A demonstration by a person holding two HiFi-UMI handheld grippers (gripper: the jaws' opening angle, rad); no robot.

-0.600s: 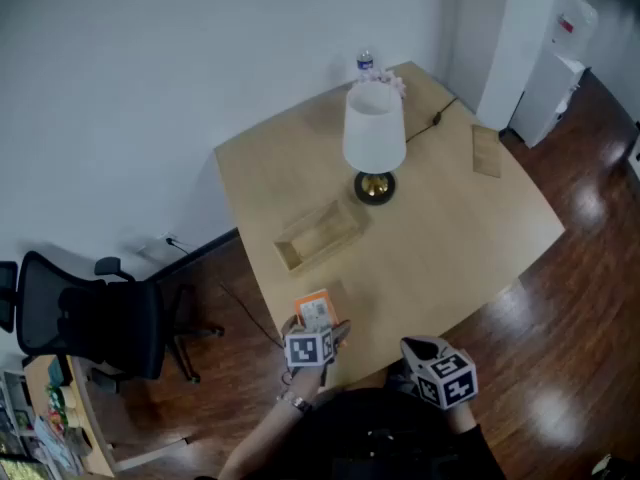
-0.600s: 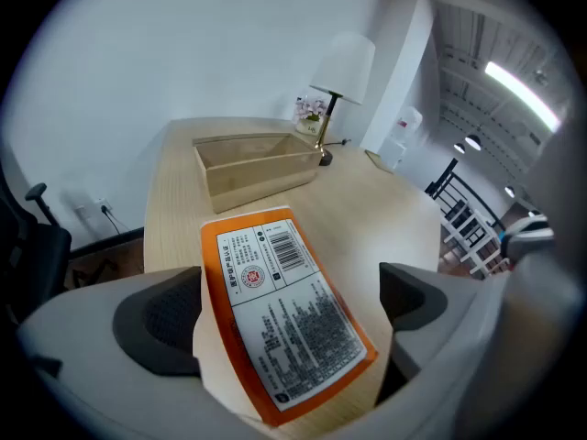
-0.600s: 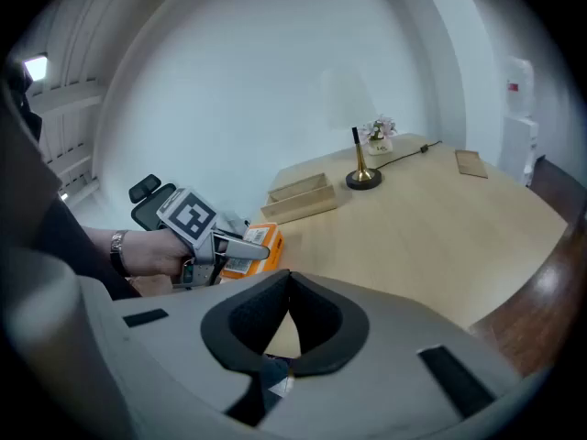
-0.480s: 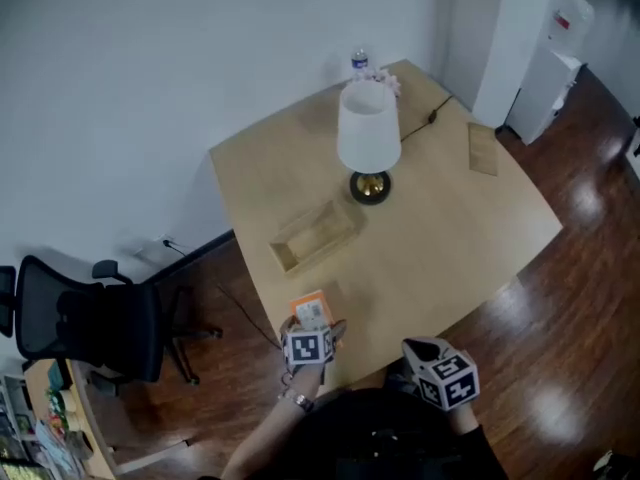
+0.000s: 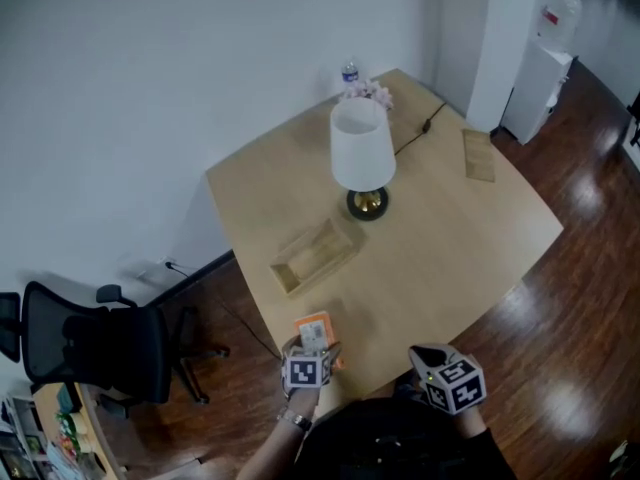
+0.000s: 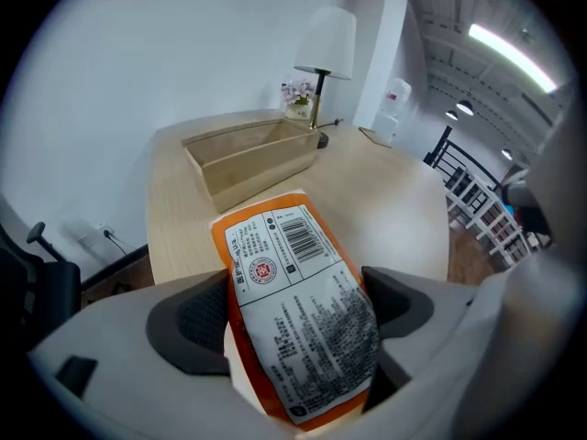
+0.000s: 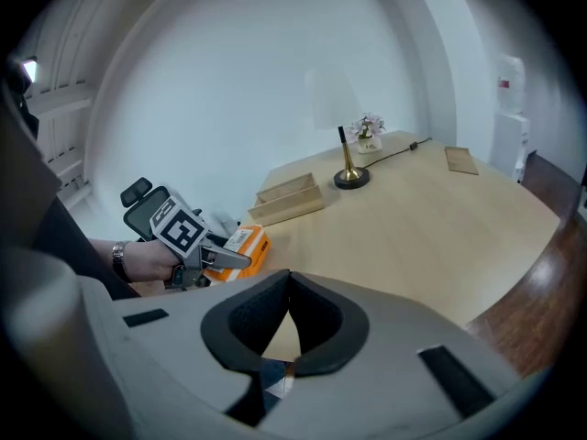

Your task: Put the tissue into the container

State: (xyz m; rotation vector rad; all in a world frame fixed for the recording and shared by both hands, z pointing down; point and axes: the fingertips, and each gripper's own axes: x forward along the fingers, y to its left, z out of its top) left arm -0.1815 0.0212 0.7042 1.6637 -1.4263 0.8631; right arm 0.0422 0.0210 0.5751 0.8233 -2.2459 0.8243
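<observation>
An orange tissue pack point(image 5: 314, 330) with a white printed label sits between the jaws of my left gripper point(image 5: 313, 348) at the table's near edge. In the left gripper view the pack point(image 6: 280, 246) fills the gap and both pads press its sides. The container is an open wooden tray point(image 5: 290, 276) further along the table, and it shows straight ahead of the pack in the left gripper view point(image 6: 252, 159). My right gripper point(image 5: 430, 356) hangs off the table's near edge, its jaws point(image 7: 289, 324) shut with nothing between them. From there the tissue pack point(image 7: 240, 246) and tray point(image 7: 289, 198) lie to the left.
A white-shaded lamp point(image 5: 362, 158) with a brass base stands beyond the tray. A water bottle point(image 5: 349, 72) and small flowers point(image 5: 372, 91) sit at the far corner, with a flat wooden piece point(image 5: 478, 155) at the right. An office chair point(image 5: 95, 343) stands left of the table.
The whole head view has slid a little down the picture. Relative to the table, both grippers and the tissue pack keep their places.
</observation>
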